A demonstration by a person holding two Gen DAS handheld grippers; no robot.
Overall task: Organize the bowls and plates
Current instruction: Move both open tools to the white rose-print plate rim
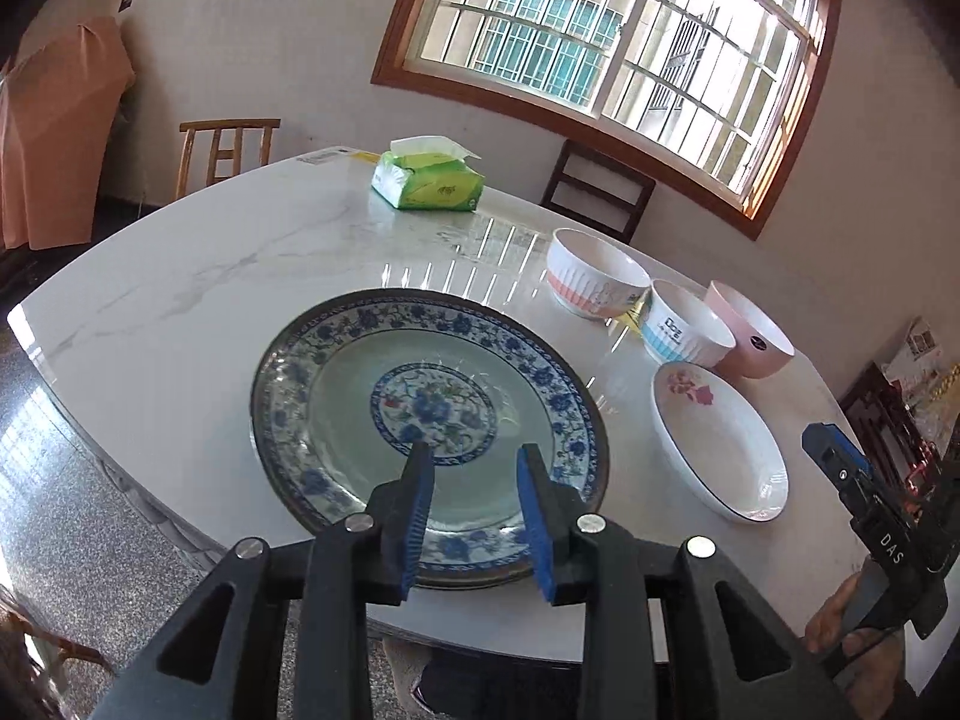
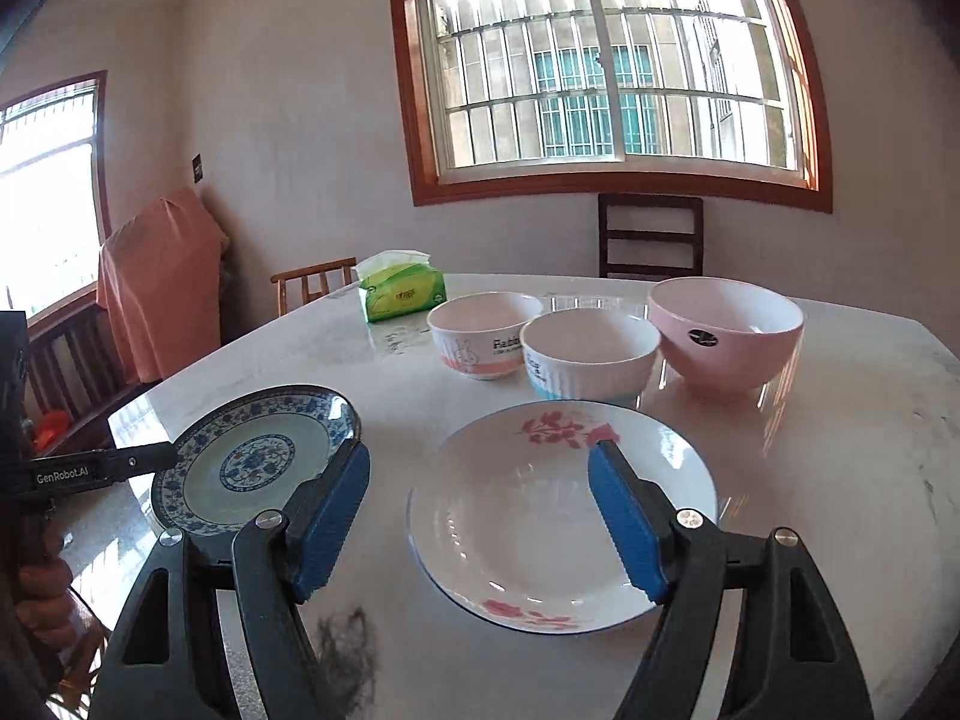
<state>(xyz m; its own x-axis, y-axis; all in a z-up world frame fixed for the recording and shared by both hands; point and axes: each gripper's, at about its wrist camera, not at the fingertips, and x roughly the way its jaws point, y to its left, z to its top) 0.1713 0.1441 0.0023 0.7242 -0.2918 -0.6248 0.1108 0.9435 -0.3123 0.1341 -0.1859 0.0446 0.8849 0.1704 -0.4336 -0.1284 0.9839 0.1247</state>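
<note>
A blue-patterned plate lies on the marble table near its front edge. My left gripper hovers over the plate's near part with its jaws apart, holding nothing. A white plate with pink flowers lies to the right. My right gripper is wide open above it, empty. Behind stand three bowls: a white and pink rabbit bowl, a white and blue ribbed bowl and a pink bowl. The blue plate also shows at left in the right wrist view.
A green tissue pack sits at the table's far side. Wooden chairs stand around the table under a barred window. A dark smudge marks the table near my right gripper. A cloth-covered object stands by the wall.
</note>
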